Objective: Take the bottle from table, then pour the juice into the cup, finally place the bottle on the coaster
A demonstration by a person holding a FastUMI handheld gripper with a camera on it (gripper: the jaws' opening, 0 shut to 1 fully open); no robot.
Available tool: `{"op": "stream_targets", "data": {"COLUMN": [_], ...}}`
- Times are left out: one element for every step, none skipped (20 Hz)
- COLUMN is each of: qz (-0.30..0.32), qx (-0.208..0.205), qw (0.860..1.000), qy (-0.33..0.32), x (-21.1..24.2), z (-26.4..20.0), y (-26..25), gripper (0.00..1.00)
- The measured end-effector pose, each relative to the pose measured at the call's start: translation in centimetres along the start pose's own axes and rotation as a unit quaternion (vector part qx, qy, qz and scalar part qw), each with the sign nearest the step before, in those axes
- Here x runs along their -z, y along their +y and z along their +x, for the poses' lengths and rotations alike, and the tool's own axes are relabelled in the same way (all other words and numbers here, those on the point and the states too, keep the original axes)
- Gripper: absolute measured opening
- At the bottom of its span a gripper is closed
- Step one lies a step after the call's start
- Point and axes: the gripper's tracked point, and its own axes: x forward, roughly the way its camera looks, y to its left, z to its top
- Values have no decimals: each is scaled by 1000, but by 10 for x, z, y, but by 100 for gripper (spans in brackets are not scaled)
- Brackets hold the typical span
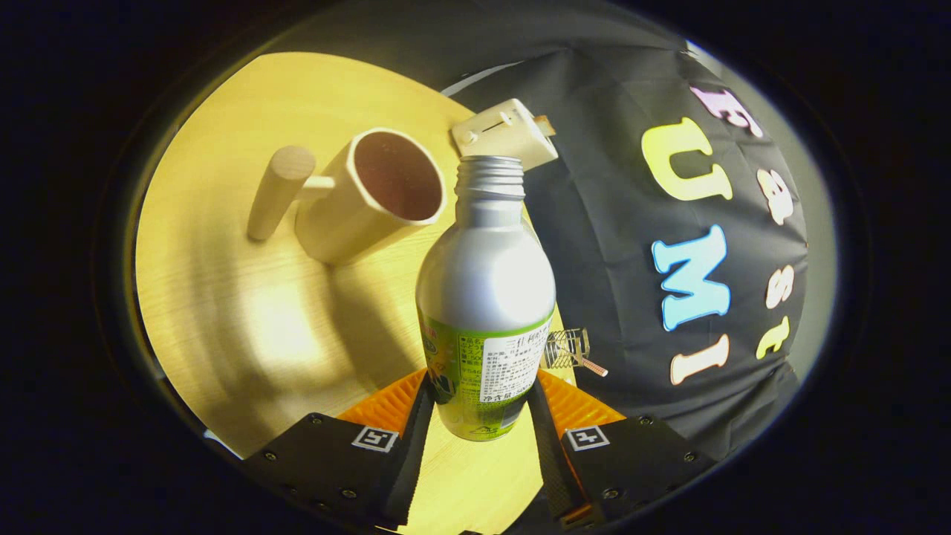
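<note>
— Two fingers pressed on the bottle (pixel 484 297), one on each side of its lower body; the gripper (pixel 481 416) held it clear of the table (pixel 245 334). Step one looked done.

— And left of the bottle?

— The wooden cup (pixel 375 195), open and apparently empty, its handle pointing away from the bottle. The bottle's uncapped neck leaned near its rim.

— So pouring came next?

— I judged so: shift the mouth over the cup and tilt further. A small pale block (pixel 505 132) lay just beyond the bottle; whether it was the coaster, I couldn't tell.
</note>
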Motion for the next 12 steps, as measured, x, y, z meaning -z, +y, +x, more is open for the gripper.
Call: {"op": "stream_targets", "data": {"qz": [-10, -20, -29, -39, -48, -57, -64, -71, -77, -83, -89, -96], "qx": [-2, -4, -2, 0, 3, 5, 7, 8, 8, 9, 7, 6], "qw": [1000, 1000, 1000, 999, 999, 998, 997, 997, 996, 996, 995, 994], "qy": [1, 4, 8, 13, 19, 24, 29, 33, 36, 39, 43, 46], "x": [-1, -2, -3, -3, -2, -2, -3, -3, -4, -4, -4, -4], "z": [0, 0, 0, 1, 2, 4, 5, 6, 7, 8, 8, 10], "y": [2, 3, 2, 0, -2, -3, -6, -8, -10, -12, -13, -14], "gripper": [67, 67, 67, 67, 67, 67, 67, 67, 67, 67, 67, 67]}}
